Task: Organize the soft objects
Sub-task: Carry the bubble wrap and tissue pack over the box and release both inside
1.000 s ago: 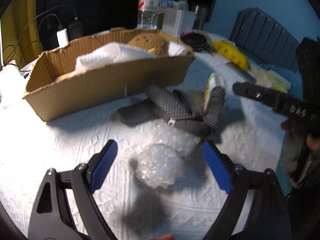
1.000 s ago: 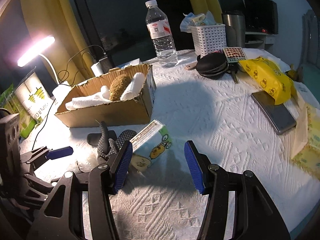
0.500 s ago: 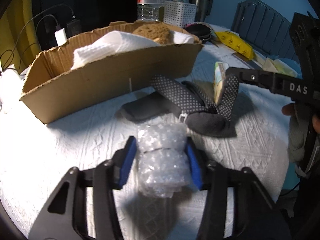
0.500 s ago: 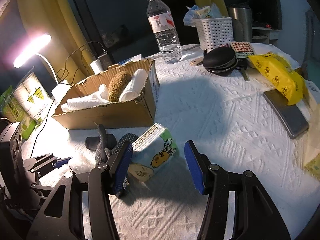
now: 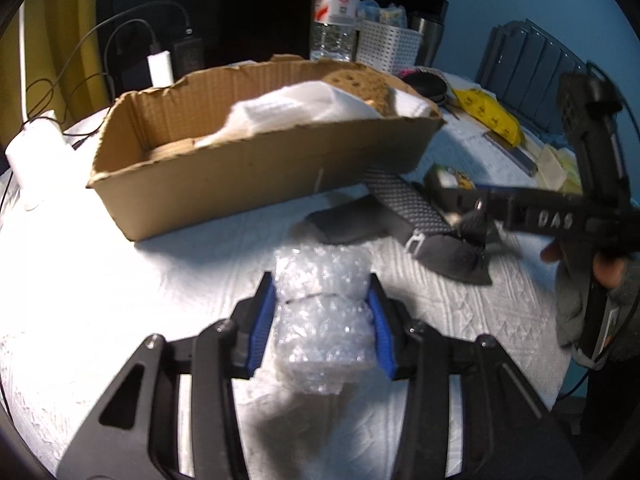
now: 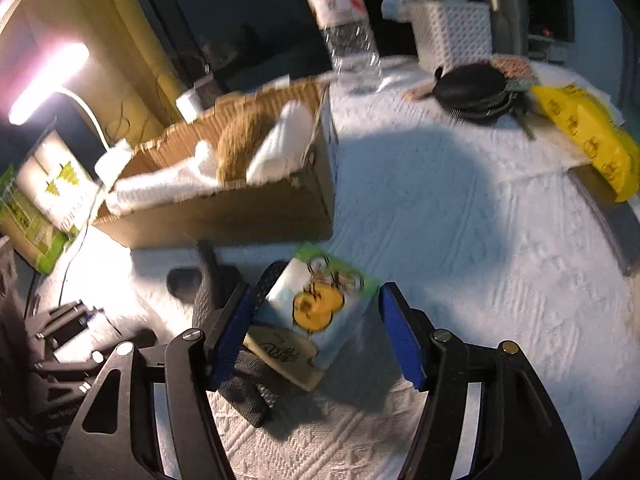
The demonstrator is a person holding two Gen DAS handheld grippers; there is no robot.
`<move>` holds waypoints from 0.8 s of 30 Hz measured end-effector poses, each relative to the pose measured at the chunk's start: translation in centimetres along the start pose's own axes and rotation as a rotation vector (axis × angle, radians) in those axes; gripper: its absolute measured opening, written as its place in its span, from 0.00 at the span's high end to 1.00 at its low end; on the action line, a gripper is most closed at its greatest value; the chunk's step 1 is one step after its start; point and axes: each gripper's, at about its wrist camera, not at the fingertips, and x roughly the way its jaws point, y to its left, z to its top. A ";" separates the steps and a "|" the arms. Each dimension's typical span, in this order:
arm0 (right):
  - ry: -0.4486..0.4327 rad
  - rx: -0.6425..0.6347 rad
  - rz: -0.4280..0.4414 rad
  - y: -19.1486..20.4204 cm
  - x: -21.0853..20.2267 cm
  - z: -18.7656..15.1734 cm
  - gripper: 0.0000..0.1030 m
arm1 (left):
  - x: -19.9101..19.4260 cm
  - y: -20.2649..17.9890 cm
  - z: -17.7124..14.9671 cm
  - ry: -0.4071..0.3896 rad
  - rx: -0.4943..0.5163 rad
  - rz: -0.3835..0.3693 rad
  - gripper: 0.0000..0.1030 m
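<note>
Two hand-held grippers work over a round table [image 5: 120, 280] covered in a white, quilted, diamond-embossed cloth.

The left gripper [image 5: 322, 322] is clamped on one roll of bubble wrap [image 5: 324, 320] — clear, knobbly, squeezed between two blue ribbed pads near the table's front edge. A thin band pinches the roll at its middle.

The right gripper [image 6: 320, 332] has its black jaws opening, one on either side of a single soft tissue pack [image 6: 316, 316], glossy plastic printed with a yellow cartoon figure. The left pad sits at the pack's edge; the right pad stands clear of it. The pack lies partly on one dark, dotted fabric strap [image 5: 404, 204] with a mesh-like weave, draped beside a flat dark pouch [image 5: 348, 224].

Behind these lies one long, shallow cardboard box [image 5: 240, 176], its corrugated rim torn and ragged. Inside I count three soft things: a white folded cloth [image 5: 304, 108], a brown porous sponge [image 5: 360, 84] and a white roll [image 6: 280, 144].

Further back stand one clear plastic water bottle [image 6: 344, 20], one white perforated basket [image 6: 452, 36], one round black zip case [image 6: 472, 88] and one metal cup [image 6: 508, 12]. A yellow printed bag [image 6: 588, 136] lies at the right edge, and a lit desk lamp [image 6: 48, 80] glows on the left.
</note>
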 end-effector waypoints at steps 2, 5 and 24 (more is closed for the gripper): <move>-0.007 -0.008 -0.010 0.4 0.1 -0.2 0.36 | -0.3 0.4 0.0 -0.008 -0.010 0.000 0.57; -0.014 -0.006 -0.010 0.6 -0.2 -0.2 0.40 | -0.6 0.8 0.1 -0.018 -0.018 0.000 0.57; -0.171 -0.088 0.009 3.5 -6.3 1.6 0.41 | -5.6 5.0 1.7 -0.162 -0.092 0.068 0.57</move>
